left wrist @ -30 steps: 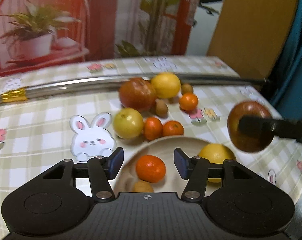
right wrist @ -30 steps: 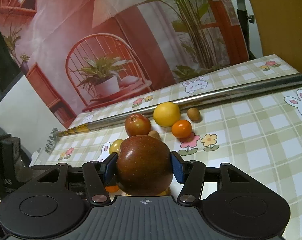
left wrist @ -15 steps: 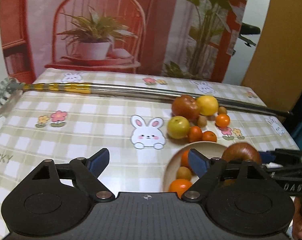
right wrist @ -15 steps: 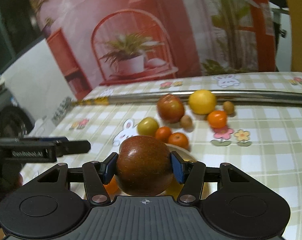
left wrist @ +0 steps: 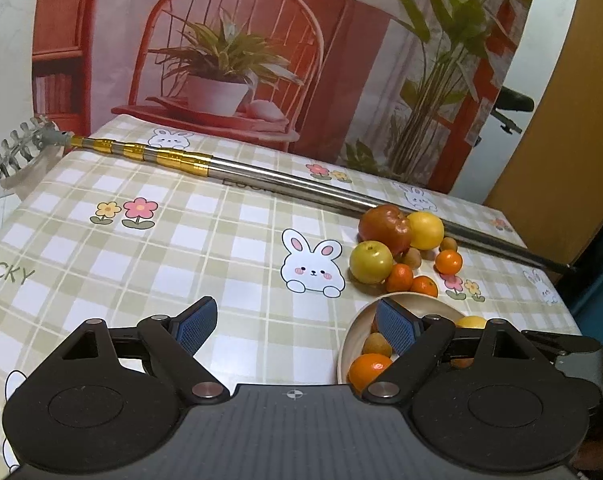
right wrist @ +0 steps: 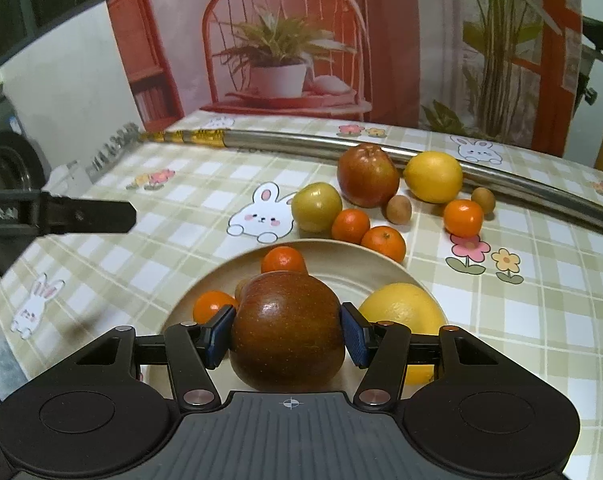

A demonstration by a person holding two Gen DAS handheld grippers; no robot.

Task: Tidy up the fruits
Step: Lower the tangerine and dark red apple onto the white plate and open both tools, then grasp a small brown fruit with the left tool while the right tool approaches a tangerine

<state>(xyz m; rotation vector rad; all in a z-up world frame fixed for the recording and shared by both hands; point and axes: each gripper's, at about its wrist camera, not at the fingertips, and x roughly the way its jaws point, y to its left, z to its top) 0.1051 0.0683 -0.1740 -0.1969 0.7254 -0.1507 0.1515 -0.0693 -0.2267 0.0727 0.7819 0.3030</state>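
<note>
My right gripper [right wrist: 287,334] is shut on a dark red apple [right wrist: 287,330] and holds it low over the beige plate [right wrist: 341,268]. The plate holds two tangerines [right wrist: 283,260], a small brown fruit and a yellow citrus [right wrist: 405,308]. Beyond the plate lie a red apple [right wrist: 367,176], a green apple [right wrist: 316,207], a yellow orange [right wrist: 433,177], several tangerines and small brown fruits. My left gripper [left wrist: 291,326] is open and empty over the tablecloth, left of the plate [left wrist: 351,334]. The loose fruits also show in the left wrist view [left wrist: 385,226].
A long metal pole with a rake head [left wrist: 285,182] lies across the far side of the table, just behind the fruits. The checked tablecloth [left wrist: 181,248] has rabbit and flower prints. The left gripper shows at the left of the right wrist view [right wrist: 61,216].
My left gripper has pulled back and left, away from the plate, and opened wider. My right gripper has carried the dark red apple down over the plate.
</note>
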